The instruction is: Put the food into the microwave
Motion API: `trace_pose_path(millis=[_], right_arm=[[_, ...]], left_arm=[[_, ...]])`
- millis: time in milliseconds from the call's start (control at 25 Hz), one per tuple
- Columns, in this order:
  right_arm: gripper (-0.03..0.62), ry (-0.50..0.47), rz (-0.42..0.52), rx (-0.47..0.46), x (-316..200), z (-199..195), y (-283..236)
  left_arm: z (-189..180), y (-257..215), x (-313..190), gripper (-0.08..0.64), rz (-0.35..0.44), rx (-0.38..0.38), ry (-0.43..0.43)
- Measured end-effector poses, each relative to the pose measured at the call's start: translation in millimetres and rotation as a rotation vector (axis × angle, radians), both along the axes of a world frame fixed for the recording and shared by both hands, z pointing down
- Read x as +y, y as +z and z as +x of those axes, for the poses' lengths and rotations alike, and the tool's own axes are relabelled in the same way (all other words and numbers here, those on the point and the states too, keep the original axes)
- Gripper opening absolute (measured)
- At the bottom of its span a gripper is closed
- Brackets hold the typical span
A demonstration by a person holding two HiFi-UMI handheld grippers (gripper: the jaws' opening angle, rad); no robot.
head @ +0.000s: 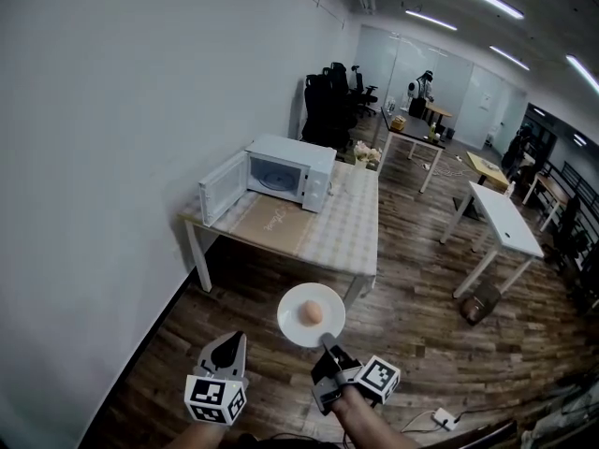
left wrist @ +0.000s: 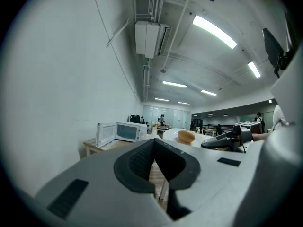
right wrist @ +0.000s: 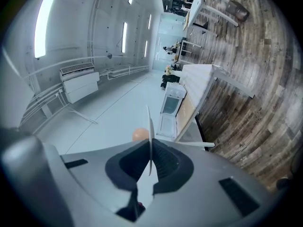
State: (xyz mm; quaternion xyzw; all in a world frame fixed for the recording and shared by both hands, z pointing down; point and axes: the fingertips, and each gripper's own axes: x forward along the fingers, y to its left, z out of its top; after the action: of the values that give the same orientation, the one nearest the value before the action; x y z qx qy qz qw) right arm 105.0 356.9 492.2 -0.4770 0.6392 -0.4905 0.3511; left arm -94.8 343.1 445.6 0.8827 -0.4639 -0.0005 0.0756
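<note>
A white microwave (head: 288, 169) stands on a light table (head: 348, 237) by the wall, its door (head: 223, 187) swung open to the left. My right gripper (head: 327, 342) is shut on the near rim of a white plate (head: 298, 328), held level over the floor short of the table. One round tan piece of food (head: 312, 313) lies on the plate. In the right gripper view the plate (right wrist: 149, 122) runs edge-on between the jaws, with the food (right wrist: 139, 135) beside it. My left gripper (head: 231, 340) hangs to the plate's left, shut and holding nothing.
The white wall runs along the left. Further white tables (head: 505, 218) stand to the right on the wood floor. Black office chairs (head: 323, 106) sit beyond the microwave table. A power strip (head: 443, 419) lies on the floor near my right arm.
</note>
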Motion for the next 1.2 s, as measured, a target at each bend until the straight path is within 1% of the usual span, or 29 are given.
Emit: trace_pose_path(millis=[360, 560, 880, 1080, 1200], right_arm=[[0.019, 0.028, 0.002, -0.002, -2, -27, 2], [0.018, 0.035, 0.008, 0.001, -7, -31, -2], [0.018, 0.014, 0.020, -0.005, -46, -29, 1], [0.018, -0.004, 0.043, -0.023, -77, -26, -6], [0.019, -0.008, 0.035, -0.028, -99, -18, -2]], left_arm=[[-28, 5, -9, 0.008, 0.009, 0.001, 0.032], [-36, 2, -11, 0.006, 0.013, 0.007, 0.033], [-35, 5, -43, 0.008, 0.013, -0.014, 0.013], [-24, 0, -67, 0.008, 0.017, -0.028, 0.011], [-18, 1, -89, 0.008, 0.012, -0.029, -0.003]])
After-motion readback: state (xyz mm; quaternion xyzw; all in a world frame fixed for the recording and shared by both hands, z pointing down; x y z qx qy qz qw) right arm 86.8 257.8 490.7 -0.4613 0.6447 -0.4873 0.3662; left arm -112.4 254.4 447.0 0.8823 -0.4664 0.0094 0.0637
